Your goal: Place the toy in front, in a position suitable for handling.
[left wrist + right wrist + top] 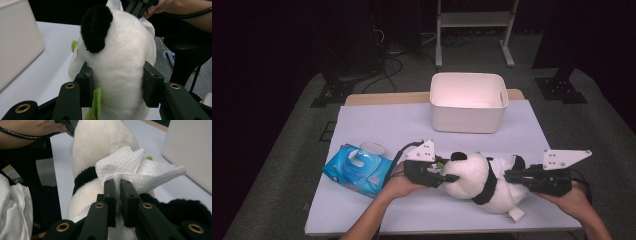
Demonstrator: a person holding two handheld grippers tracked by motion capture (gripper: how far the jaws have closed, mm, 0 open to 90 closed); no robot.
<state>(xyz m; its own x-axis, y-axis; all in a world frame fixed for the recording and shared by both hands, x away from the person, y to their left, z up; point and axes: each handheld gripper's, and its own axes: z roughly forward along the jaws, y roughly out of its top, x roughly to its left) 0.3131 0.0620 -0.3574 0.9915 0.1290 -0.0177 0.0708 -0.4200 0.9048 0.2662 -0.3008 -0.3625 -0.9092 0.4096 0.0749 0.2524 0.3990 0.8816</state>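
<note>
Two forearms reach in over the near edge of the desk (377, 125), a wide pale surface, each hand holding a set of tongs. Toward the far edge, right of centre, stands an open white bin (468, 102). Near the near edge, lying on its side and running left to right, is a plush panda (482, 182), white with black ears and a black band round its middle.

At the left edge, just beside the left hand, lies a blue pack of wet wipes (357, 170) with a white lid (372, 148) close behind it.

Left tongs (443, 174) grip the panda's white head, one pad (86, 86) pressed into the fur on each side, below a black ear; a strip of green felt shows beside one pad. Right tongs (512, 176) are closed on a crumpled white wipe (140, 173), which rests against the panda's back at its right end, near the black band.
</note>
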